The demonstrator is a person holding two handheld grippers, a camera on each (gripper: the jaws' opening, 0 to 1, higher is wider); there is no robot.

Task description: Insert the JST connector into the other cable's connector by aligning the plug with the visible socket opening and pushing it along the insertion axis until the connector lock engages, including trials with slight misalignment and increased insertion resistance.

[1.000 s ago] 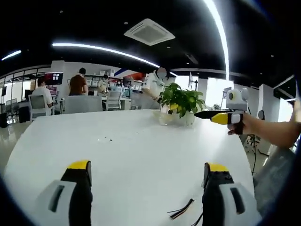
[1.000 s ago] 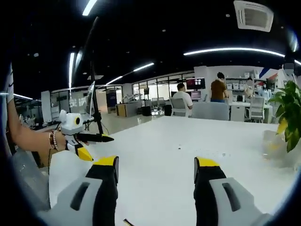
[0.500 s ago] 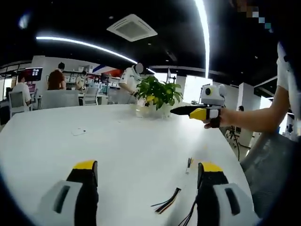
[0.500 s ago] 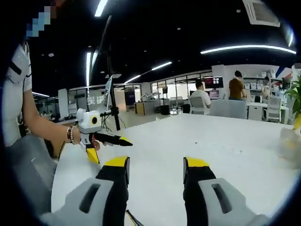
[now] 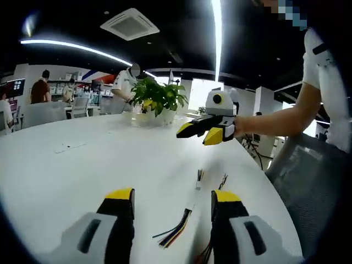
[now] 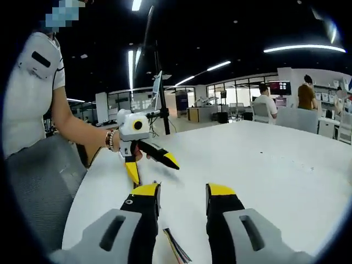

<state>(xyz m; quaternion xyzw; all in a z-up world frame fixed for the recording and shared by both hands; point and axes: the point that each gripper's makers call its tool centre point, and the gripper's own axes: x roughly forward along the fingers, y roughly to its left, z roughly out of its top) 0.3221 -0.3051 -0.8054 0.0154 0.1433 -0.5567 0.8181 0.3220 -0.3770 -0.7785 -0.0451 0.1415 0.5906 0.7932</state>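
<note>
- The large white oval worktop (image 5: pixel 82 165) is the landmark: both cables lie on it near the edge closest to the person, and neither has been picked up.
- The flat multicoloured ribbon cable (image 5: pixel 175 233) lies on the worktop between the tips of the left gripper (image 5: pixel 172 204); the same kind of striped wire end shows between the tips of the right gripper (image 6: pixel 181 197), low at (image 6: pixel 176 246).
- A second short cable with a small pale connector end (image 5: pixel 198 179) lies on the worktop a little further out from that near edge, with a thin dark wire lead (image 5: pixel 222 181) just beside it. Which one carries the plug and which the socket is too small to tell.
- The left gripper hovers above the worktop, its yellow-tipped black jaws parted by a moderate gap and holding nothing.
- The right gripper also hangs over the worktop near the person's side, jaws apart by a narrower gap, empty.
- Far from the cables, a green potted plant in a clear pot (image 5: pixel 156 102) stands on the worktop's opposite side.
- Judged progress: the task is at its very start. Nothing is grasped, aligned or mated; picking up both connectors, lining plug to socket, pushing and latching all remain.
</note>
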